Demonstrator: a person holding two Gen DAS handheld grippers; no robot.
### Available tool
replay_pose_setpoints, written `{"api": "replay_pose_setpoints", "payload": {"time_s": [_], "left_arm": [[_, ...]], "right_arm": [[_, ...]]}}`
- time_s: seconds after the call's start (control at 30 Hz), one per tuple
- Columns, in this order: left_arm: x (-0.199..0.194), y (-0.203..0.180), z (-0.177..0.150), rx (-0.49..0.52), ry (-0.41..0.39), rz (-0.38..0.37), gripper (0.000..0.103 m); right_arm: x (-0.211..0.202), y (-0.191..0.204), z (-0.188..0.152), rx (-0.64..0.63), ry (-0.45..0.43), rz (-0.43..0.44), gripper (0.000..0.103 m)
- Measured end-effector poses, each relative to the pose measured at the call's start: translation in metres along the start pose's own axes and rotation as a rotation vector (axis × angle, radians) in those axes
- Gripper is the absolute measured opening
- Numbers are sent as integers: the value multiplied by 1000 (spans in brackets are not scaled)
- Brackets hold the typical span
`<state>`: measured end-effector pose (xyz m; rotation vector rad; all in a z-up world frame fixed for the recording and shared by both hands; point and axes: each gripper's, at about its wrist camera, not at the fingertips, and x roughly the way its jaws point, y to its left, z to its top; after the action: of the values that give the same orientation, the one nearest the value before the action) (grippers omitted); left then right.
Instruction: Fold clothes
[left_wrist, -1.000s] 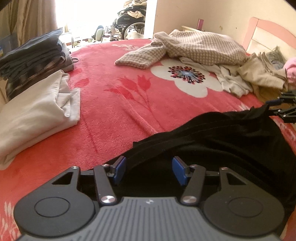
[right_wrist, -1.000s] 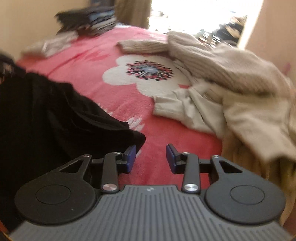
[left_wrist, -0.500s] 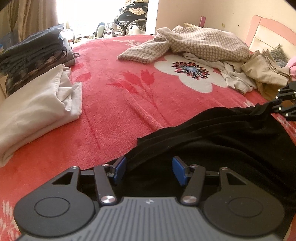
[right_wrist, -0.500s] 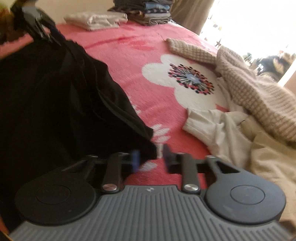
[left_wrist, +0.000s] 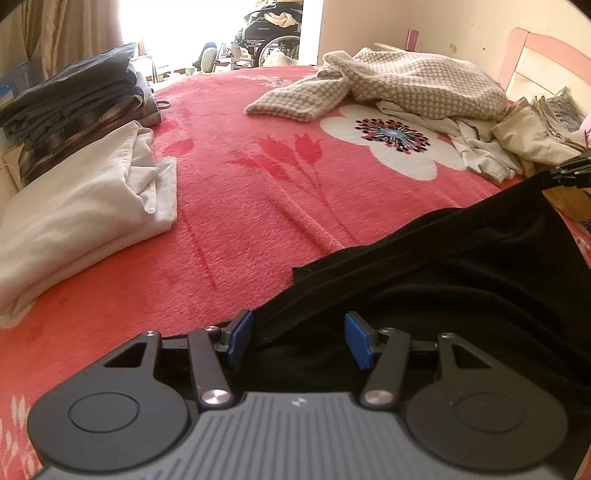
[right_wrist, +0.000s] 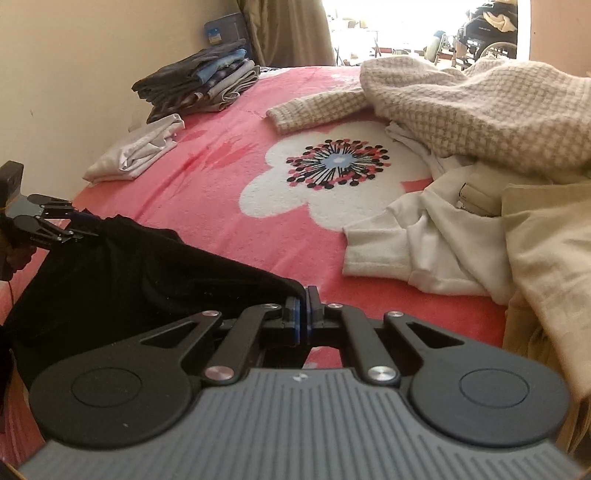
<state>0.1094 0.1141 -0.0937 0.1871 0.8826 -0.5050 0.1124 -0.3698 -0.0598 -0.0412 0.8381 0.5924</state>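
Clamped fully shut on one corner of the black garment (right_wrist: 140, 273), low centre of the right wrist view: right gripper (right_wrist: 306, 314). Standing about half open at the bottom of the left wrist view, with a thick bunch of the same cloth filling the gap: left gripper (left_wrist: 299, 339) (apparently a grip, judging by how the cloth peaks up to its tips at mid-left of the right view).

Strung between the two, corner to corner, with the rest sagging onto the red flowered blanket (left_wrist: 258, 206). Long axis from bottom centre to the right edge of the left view. Each hand already at its own end, so neither nearer.

Probably next: carry both corners across to make the fold.

Open blanket ahead, toward frame centre, with room to lay the cloth flat. At left of the left view, a folded white garment (left_wrist: 81, 206) and behind it a dark folded stack (left_wrist: 74, 99), well apart. At upper right, a checked sweater (left_wrist: 406, 85); in the right view, a cream top (right_wrist: 424, 251) and beige cloth (right_wrist: 546, 240) just beside the right gripper. Likeliest snag there.
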Motion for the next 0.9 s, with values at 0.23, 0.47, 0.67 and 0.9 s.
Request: {"api": "replay_pose_setpoints", "payload": {"time_s": [0.23, 0.47, 0.67, 0.9], "left_arm": [[2, 1, -1, 10, 4, 7, 57], [2, 0, -2, 20, 7, 10, 57], [3, 0, -2, 23, 5, 9, 57], [3, 2, -2, 21, 2, 3, 57]], "right_arm": [[23, -16, 1, 20, 52, -28, 1], [33, -55, -15, 260, 72, -56, 5], [-1, -54, -7, 292, -29, -126, 11], [37, 75, 26, -273, 40, 105, 10]]}}
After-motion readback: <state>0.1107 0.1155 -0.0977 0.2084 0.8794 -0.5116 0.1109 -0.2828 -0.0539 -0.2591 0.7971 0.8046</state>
